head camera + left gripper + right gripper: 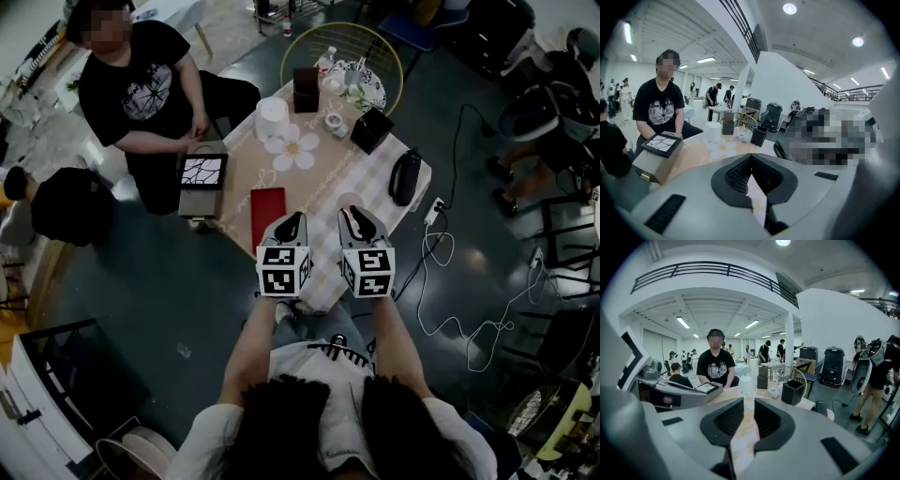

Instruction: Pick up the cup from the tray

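Note:
A tall white cup point(273, 119) stands at the far side of the cloth-covered table point(323, 192), touching the edge of a white flower-shaped tray point(292, 148). It shows too as the white cup point(712, 131) and cup point(746, 386) in the two gripper views. A small white cup point(335, 122) sits just to its right. Both grippers hover side by side over the table's near edge, well short of the cups. My left gripper point(296, 217) point(751, 157) has its tips together and holds nothing. My right gripper point(352, 214) point(745, 401) shows a narrow gap with nothing in it.
A red flat case point(267, 211) lies just ahead of the left gripper. A tablet on a box point(202, 173), two black boxes point(306, 89) point(371, 129) and a black pouch point(405, 176) ring the table. A seated person point(141, 89) is at its left; cables point(450, 272) trail right.

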Available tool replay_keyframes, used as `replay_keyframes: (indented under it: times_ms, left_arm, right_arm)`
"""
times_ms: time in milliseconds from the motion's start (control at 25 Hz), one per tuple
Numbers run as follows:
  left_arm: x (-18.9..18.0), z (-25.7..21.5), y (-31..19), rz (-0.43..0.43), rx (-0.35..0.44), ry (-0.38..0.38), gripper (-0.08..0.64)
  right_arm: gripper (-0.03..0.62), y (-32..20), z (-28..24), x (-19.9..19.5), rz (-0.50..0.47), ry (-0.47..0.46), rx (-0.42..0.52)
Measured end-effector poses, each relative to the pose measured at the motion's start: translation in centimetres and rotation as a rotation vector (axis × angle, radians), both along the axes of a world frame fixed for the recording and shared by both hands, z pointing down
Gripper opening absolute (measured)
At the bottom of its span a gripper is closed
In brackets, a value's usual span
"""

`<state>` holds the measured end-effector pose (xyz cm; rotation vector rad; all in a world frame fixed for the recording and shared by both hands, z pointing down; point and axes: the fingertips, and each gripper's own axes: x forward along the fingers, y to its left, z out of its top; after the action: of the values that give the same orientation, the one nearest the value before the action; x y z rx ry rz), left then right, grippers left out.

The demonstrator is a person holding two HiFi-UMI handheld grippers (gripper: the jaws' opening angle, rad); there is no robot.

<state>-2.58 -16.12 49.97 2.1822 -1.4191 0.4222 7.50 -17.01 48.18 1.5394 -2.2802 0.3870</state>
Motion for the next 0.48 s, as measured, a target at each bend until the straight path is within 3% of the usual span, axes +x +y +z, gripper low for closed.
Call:
replay_keyframes:
  times_ms: [80, 320, 480]
  left_arm:
    - [0.3, 0.0, 0.5, 0.008, 0.004, 0.002, 0.005]
    - [0.5, -0.9, 1.3, 0.020, 0.024, -0.005, 0.005]
    - [0.4, -1.1, 2.1, 0.022, 0.030, 0.003, 0.005]
  right_arm:
    - [0.009, 0.5, 0.0, 0.5, 0.020, 0.012, -0.007]
    - [0.006, 1.4, -0.5, 0.7, 0.036, -0.021, -0.025]
    - [0.006, 2.2, -0.7, 0.4, 0.033, 0.009, -0.018]
